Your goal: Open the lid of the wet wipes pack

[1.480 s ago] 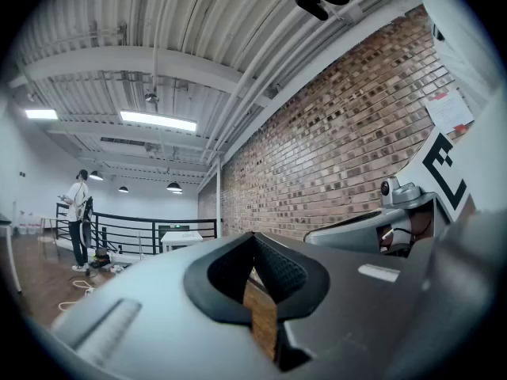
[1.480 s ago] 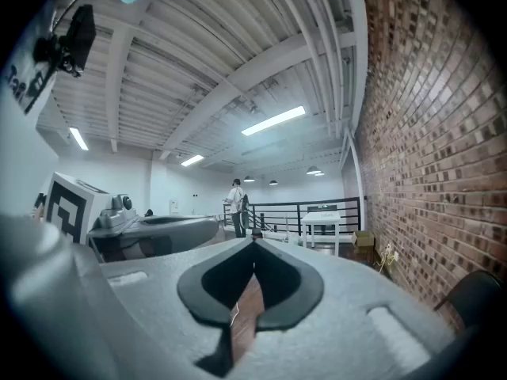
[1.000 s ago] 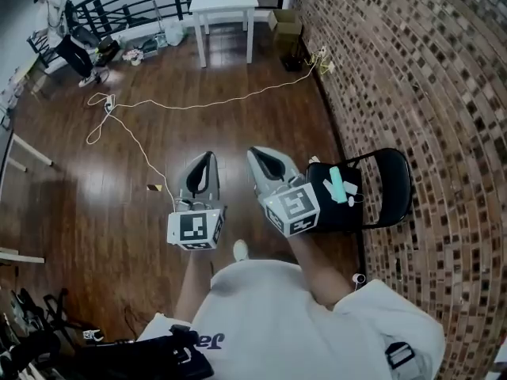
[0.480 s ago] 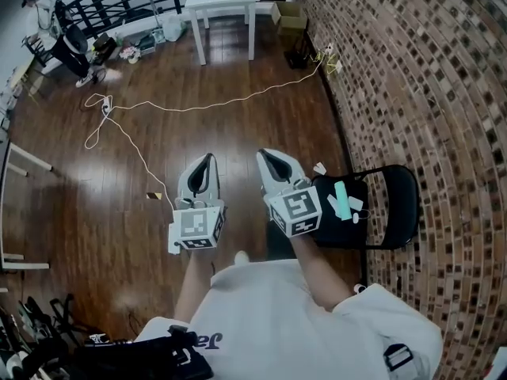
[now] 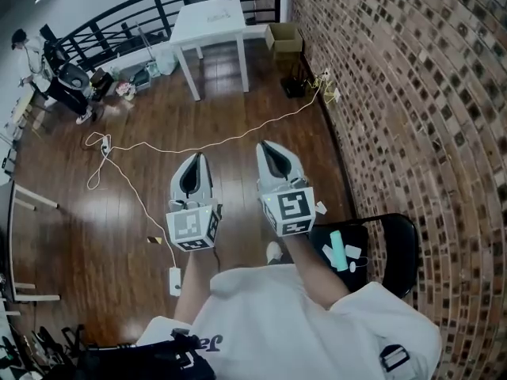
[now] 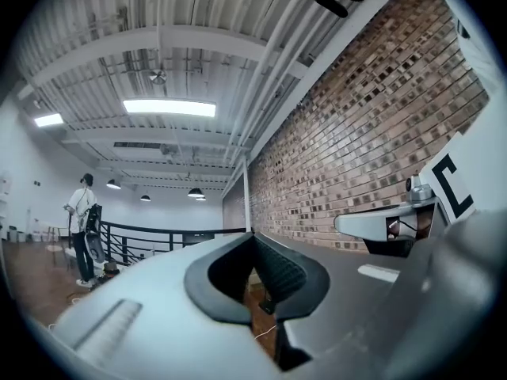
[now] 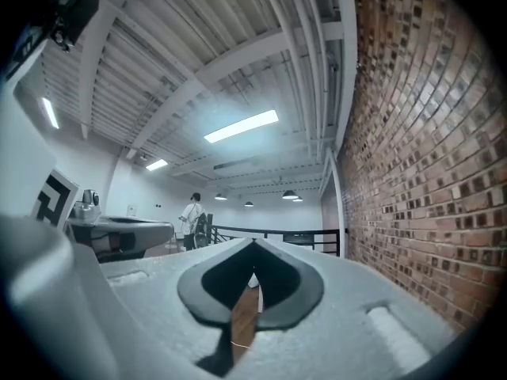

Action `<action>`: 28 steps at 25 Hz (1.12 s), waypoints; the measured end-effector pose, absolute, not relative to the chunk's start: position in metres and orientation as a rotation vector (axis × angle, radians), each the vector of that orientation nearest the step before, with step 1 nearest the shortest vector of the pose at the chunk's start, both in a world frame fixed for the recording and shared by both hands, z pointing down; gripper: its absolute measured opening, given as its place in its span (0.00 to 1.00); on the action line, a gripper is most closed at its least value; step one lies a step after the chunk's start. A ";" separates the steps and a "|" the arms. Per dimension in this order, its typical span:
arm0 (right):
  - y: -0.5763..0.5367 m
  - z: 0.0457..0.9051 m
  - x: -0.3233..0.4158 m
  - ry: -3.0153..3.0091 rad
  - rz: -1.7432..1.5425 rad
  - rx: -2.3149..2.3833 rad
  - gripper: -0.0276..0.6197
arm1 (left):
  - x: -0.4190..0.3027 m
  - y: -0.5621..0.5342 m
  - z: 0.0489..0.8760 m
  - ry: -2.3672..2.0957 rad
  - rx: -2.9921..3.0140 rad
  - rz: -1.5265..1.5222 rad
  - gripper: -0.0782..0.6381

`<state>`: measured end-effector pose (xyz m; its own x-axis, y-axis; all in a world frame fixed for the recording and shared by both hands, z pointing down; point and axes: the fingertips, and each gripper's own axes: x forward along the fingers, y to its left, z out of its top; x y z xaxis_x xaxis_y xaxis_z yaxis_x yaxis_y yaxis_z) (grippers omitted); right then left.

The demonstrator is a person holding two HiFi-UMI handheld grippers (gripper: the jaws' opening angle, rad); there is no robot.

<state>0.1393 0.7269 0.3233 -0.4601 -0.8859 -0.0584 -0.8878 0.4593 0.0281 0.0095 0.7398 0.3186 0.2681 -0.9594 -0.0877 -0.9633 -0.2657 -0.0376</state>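
I see no wet wipes pack that I can make out in any view. In the head view my left gripper (image 5: 196,158) and right gripper (image 5: 265,145) are held side by side above the dark wooden floor, both pointing towards a white table (image 5: 207,18) far ahead. The jaws of each are shut with nothing between them. The left gripper view shows its gripper (image 6: 252,234) with tips closed against the room beyond. In the right gripper view, the gripper (image 7: 253,242) has its tips together too. What lies on the table top is too small to tell.
A brick wall (image 5: 412,93) runs along the right. A black chair (image 5: 396,244) beside it carries a teal item (image 5: 337,249). A white cable (image 5: 198,145) and a power strip (image 5: 175,279) lie on the floor. A black railing (image 5: 119,18), a cardboard box (image 5: 283,36) and a person (image 5: 32,54) are far off.
Both grippers have travelled forward across the floor, still side by side and shut. The chair has slipped back to the lower right and the white table has come closer.
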 end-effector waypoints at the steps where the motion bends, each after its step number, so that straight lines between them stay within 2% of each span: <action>1: 0.715 0.325 0.147 2.642 0.071 -1.617 0.03 | 0.015 0.728 0.322 1.861 -2.440 0.070 0.13; 8: 0.626 0.354 0.179 2.633 0.001 -1.711 0.03 | 0.041 0.649 0.356 1.878 -2.552 0.051 0.13; 16: 0.478 0.397 0.172 2.637 -0.099 -1.846 0.03 | 0.000 0.490 0.400 2.062 -2.377 -0.198 0.13; 23: 0.313 0.345 0.104 2.601 0.062 -1.833 0.03 | -0.052 0.331 0.354 2.051 -2.379 0.016 0.13; 28: 0.232 0.345 0.057 2.611 0.116 -1.811 0.03 | -0.106 0.248 0.361 2.106 -2.268 -0.010 0.13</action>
<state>0.0568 0.2319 0.3452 -0.3506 -0.9365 -0.0104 -0.9337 0.3487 0.0812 -0.1063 0.2479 0.3612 0.0746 -0.9968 -0.0269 -0.9965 -0.0736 -0.0388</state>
